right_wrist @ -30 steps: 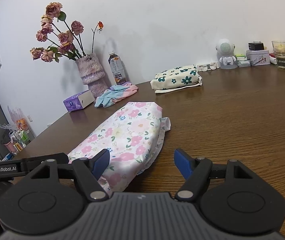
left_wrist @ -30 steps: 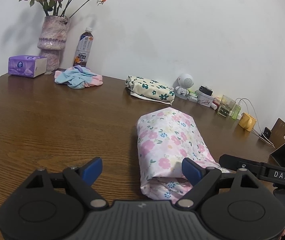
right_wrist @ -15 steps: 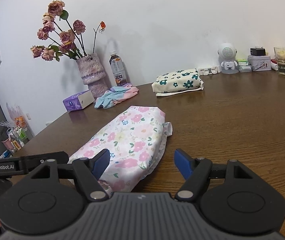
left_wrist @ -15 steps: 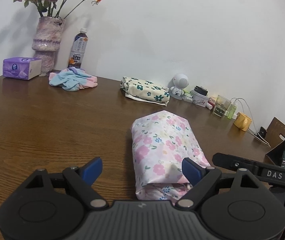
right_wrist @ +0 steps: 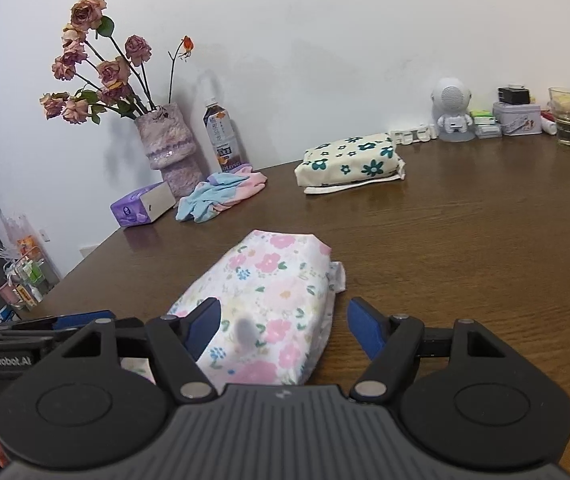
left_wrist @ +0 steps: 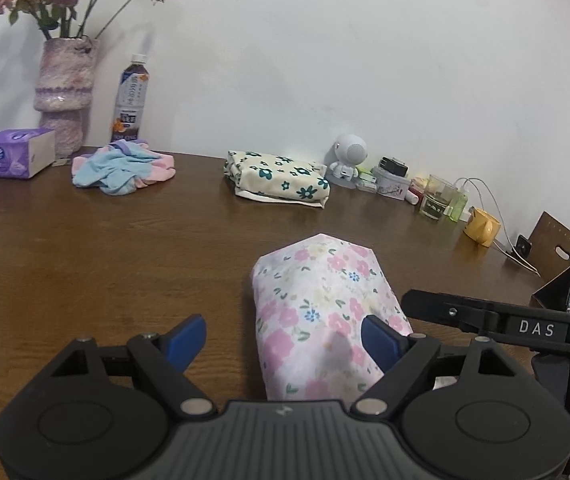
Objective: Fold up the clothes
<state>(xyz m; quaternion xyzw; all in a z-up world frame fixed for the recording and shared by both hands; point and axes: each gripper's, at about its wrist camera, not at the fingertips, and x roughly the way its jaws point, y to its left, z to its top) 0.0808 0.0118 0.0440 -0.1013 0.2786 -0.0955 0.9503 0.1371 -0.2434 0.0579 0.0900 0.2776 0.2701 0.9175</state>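
Table (left_wrist: pixel 85 264): wood looks slick; a nudge could slide bundle.
Pink floral garment (left_wrist: pixel 325 312): folded, mid-table, near front edge; long axis runs away from grippers toward wall. Snagged edge would reopen fold; loose flap at far right corner, probably.
Left gripper (left_wrist: pixel 285 340), right gripper (right_wrist: pixel 281 328): both released, grasping nothing.
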